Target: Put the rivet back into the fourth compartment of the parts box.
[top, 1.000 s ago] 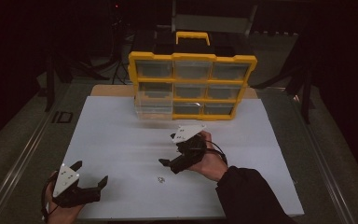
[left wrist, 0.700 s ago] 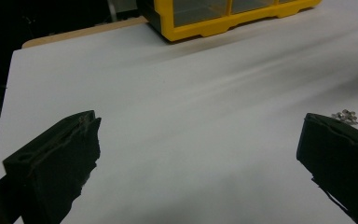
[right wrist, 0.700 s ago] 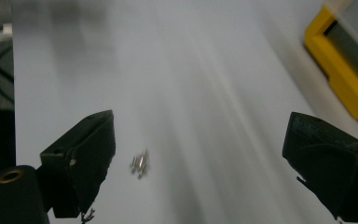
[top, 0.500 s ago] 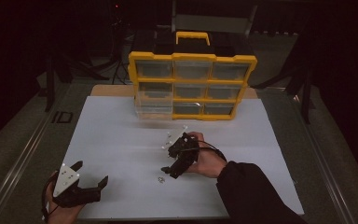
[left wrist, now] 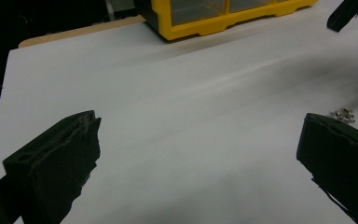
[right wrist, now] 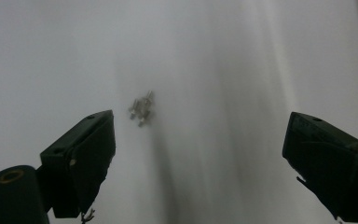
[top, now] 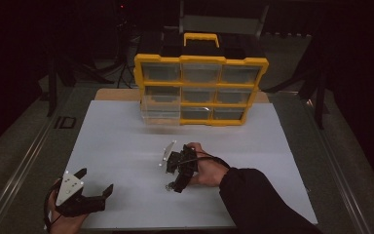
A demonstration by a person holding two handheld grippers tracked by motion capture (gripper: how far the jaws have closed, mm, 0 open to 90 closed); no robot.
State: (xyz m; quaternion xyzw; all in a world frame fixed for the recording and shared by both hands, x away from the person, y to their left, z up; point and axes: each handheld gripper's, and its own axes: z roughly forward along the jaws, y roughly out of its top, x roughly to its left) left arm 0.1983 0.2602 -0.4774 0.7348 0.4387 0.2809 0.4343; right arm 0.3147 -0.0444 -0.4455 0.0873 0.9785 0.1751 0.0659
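At the near left corner of the white table (top: pixel 126 146), the left gripper (top: pixel 93 187) rests low in the person's left hand (top: pixel 65 222). Its jaws stand wide apart with nothing between them, pointing toward the middle of the table; in the left gripper view only bare white surface lies between them.

Farther right, near the middle of the table, a small cluster of metal screws (top: pixel 168 185) lies on the surface. In the left gripper view the same screws (left wrist: pixel 342 114) show just beyond the right-hand jaw.

The right gripper (top: pixel 177 183) is just beside the cluster, tilted down toward the table, held by the right hand (top: pixel 209 170) in a dark sleeve (top: pixel 258 200). In the right gripper view its jaws are spread wide and empty, with the screws (right wrist: pixel 141 108) lying ahead of them, nearer the left-hand jaw.

At the far edge stands a yellow organizer box (top: pixel 200 90) with clear drawers and a handle on top; its lower left drawer (top: pixel 161 111) is pulled out.
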